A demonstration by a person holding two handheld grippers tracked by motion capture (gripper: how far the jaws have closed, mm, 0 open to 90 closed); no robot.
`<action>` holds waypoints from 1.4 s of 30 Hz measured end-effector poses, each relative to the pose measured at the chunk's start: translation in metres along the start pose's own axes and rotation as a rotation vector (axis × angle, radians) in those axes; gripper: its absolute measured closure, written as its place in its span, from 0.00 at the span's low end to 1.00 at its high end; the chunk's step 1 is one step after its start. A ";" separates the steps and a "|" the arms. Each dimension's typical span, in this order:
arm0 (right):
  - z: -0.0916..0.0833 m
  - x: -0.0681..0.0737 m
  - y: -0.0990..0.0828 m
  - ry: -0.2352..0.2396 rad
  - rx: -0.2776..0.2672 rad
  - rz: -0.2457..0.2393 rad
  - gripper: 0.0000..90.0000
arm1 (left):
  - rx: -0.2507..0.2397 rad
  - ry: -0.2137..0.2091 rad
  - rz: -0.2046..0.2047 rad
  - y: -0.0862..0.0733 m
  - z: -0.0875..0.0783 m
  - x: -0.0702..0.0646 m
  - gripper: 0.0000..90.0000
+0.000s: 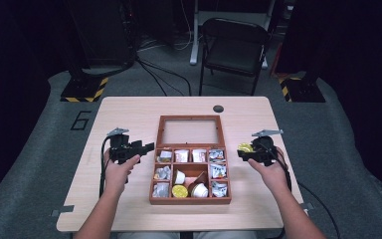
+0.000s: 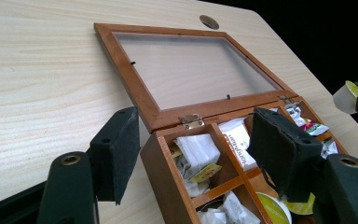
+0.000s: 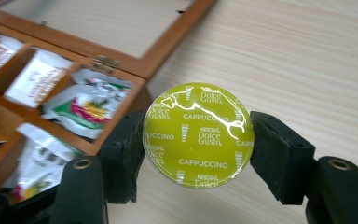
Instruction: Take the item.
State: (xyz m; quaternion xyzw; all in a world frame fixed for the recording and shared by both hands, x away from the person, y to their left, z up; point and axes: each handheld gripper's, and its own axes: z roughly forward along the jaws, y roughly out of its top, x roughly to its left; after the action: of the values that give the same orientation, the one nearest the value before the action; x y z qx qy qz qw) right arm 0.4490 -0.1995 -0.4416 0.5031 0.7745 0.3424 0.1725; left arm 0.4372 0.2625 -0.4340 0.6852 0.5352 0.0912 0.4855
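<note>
Gripping coffee capsule (image 3: 196, 134), right tongs (image 3: 196, 140) closed

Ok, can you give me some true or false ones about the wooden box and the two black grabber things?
1. The brown wooden compartment box has its glass-paned lid lying open. True.
2. The right gripper clamps a round green-lidded Cappuccino capsule. True.
3. The left gripper holds a white packet. False: its jaws stand open and empty by the box's corner.
4. The held capsule is over the box. False: it is over the light wooden table, right of the box.
</note>
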 end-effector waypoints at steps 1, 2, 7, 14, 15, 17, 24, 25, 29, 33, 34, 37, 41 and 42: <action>0.000 -0.002 -0.002 -0.007 -0.004 0.012 0.41 | -0.001 0.001 -0.002 0.000 0.000 0.000 0.37; 0.000 -0.006 -0.004 -0.010 -0.004 0.020 0.41 | -0.001 -0.002 -0.009 0.000 -0.001 -0.001 0.37; -0.002 -0.017 -0.012 -0.043 -0.011 0.055 0.41 | -0.006 -0.005 -0.006 0.001 -0.001 -0.002 0.37; -0.004 -0.032 -0.023 -0.089 -0.008 0.083 0.41 | -0.006 -0.003 -0.004 0.000 -0.002 -0.001 0.37; -0.003 -0.034 -0.025 -0.093 -0.012 0.086 0.41 | -0.006 -0.003 -0.005 0.000 -0.002 -0.001 0.37; -0.004 -0.040 -0.030 -0.106 -0.007 0.108 0.41 | -0.006 -0.002 -0.005 0.000 -0.002 -0.001 0.37; -0.004 -0.055 -0.042 -0.146 0.001 0.158 0.41 | -0.003 0.003 0.004 0.000 -0.001 -0.001 0.37; -0.002 -0.056 -0.045 -0.155 0.006 0.160 0.41 | -0.004 0.004 0.006 0.000 -0.001 -0.001 0.37; 0.004 -0.057 -0.051 -0.170 0.023 0.167 0.41 | -0.004 0.001 -0.001 0.000 -0.002 -0.001 0.37; 0.010 -0.059 -0.055 -0.174 0.036 0.181 0.41 | 0.000 0.006 -0.003 0.000 -0.001 0.000 0.37; 0.011 -0.059 -0.056 -0.173 0.025 0.176 0.41 | 0.000 0.008 -0.001 0.000 -0.001 0.000 0.37; 0.010 -0.060 -0.057 -0.176 0.022 0.189 0.41 | 0.003 0.010 0.001 0.000 -0.001 0.000 0.37; 0.011 -0.059 -0.058 -0.180 0.026 0.203 0.38 | 0.005 0.008 0.001 -0.001 0.000 -0.001 0.37; 0.011 -0.059 -0.059 -0.179 0.024 0.201 0.38 | 0.003 0.008 0.000 -0.001 0.000 -0.001 0.37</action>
State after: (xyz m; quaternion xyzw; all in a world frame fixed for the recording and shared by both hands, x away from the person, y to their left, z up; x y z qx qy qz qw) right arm 0.4425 -0.2636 -0.4954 0.6086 0.7057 0.3024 0.2000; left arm 0.4362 0.2615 -0.4341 0.6855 0.5374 0.0931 0.4823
